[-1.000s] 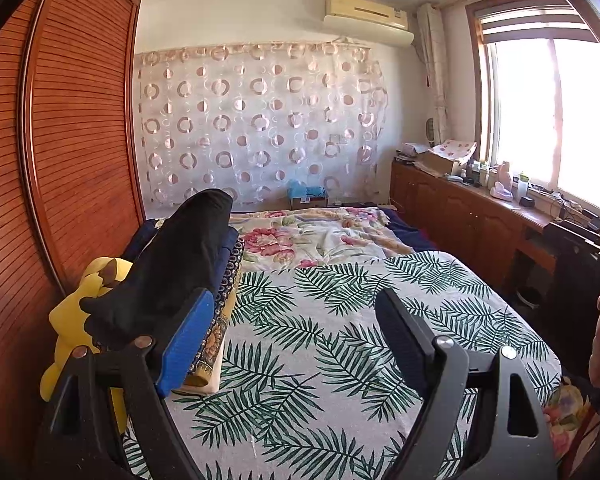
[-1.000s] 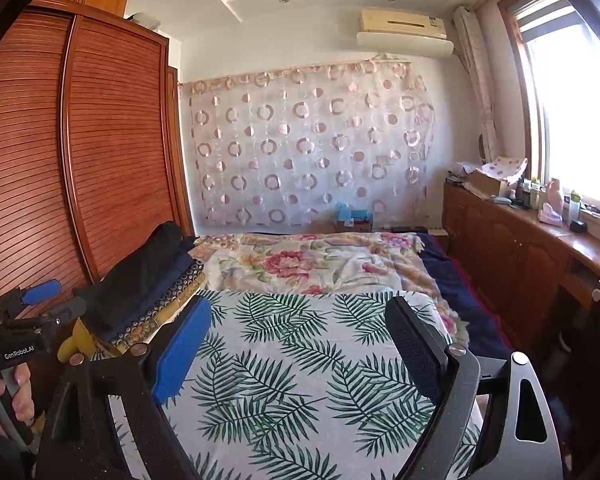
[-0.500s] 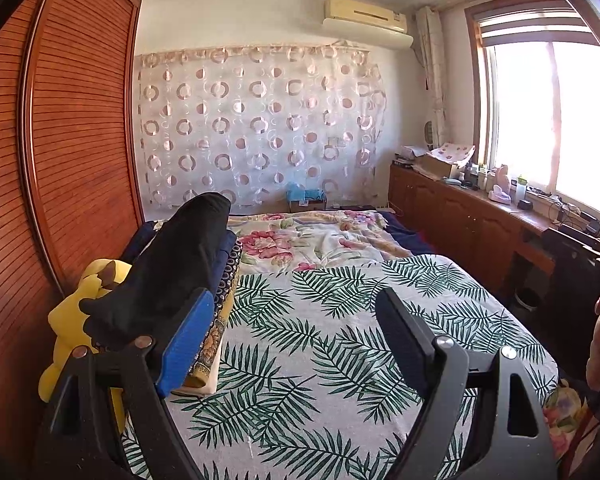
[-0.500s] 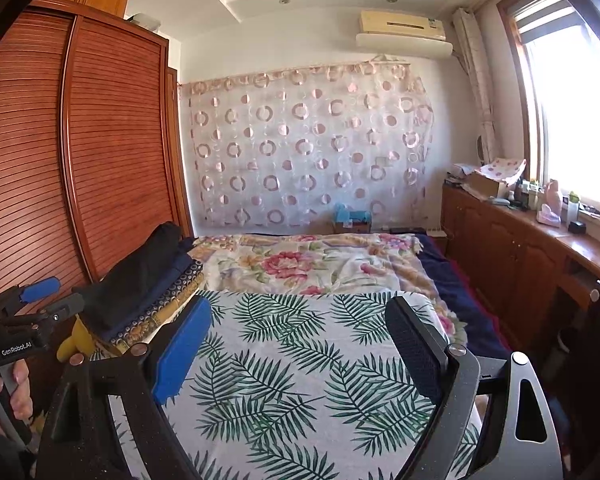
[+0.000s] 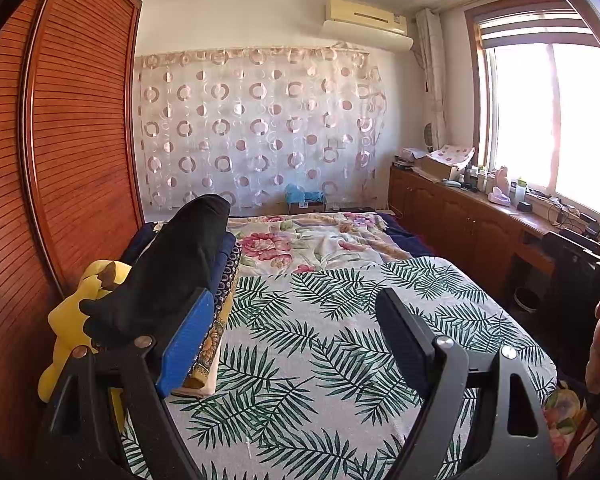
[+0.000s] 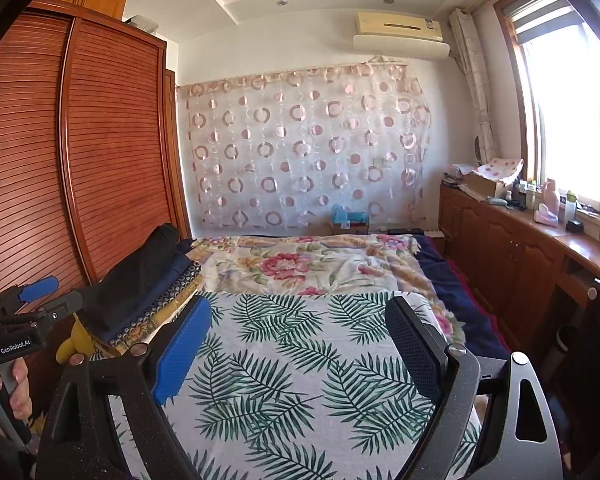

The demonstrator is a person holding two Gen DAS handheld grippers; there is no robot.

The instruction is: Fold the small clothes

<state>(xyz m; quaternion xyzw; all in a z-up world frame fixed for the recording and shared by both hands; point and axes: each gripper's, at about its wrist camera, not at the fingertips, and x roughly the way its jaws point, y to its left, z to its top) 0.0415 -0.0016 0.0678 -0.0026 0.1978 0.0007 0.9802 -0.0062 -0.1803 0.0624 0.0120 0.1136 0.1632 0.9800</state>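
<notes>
Blue pad on one finger, black pad on the other: the left claw (image 5: 288,344) hung w/ its jaws spread wide & nothing between them, above the near part of the bed. Right claw (image 6: 296,348) was the same, jaws spread, empty, over the palm-leaf sheet (image 6: 300,360). In the right wrist view the left claw showed again at the near left edge, w/ a hand (image 6: 4,396) round its handle.

Outward from the claws: the leaf sheet lay flat & bare where folding would go. Beyond it, a floral blanket (image 5: 312,244) covered the far half of the bed. At the left edge sat the stack of clothes (image 5: 180,280), black piece on top, navy & patterned ones under, apparently already folded. A yellow plush toy (image 5: 76,320) was wedged btw. stack & wooden wardrobe (image 5: 68,140). Far wall had a circle-print curtain (image 5: 260,128); cabinets ran along the right under the window.

Judgement: btw. items or near the end, since no loose garment was visible on the sheet. Next move prob. calls for finding an unfolded piece, maybe out of view, & laying it flat on the leaf sheet. Can't tell if any remained.
</notes>
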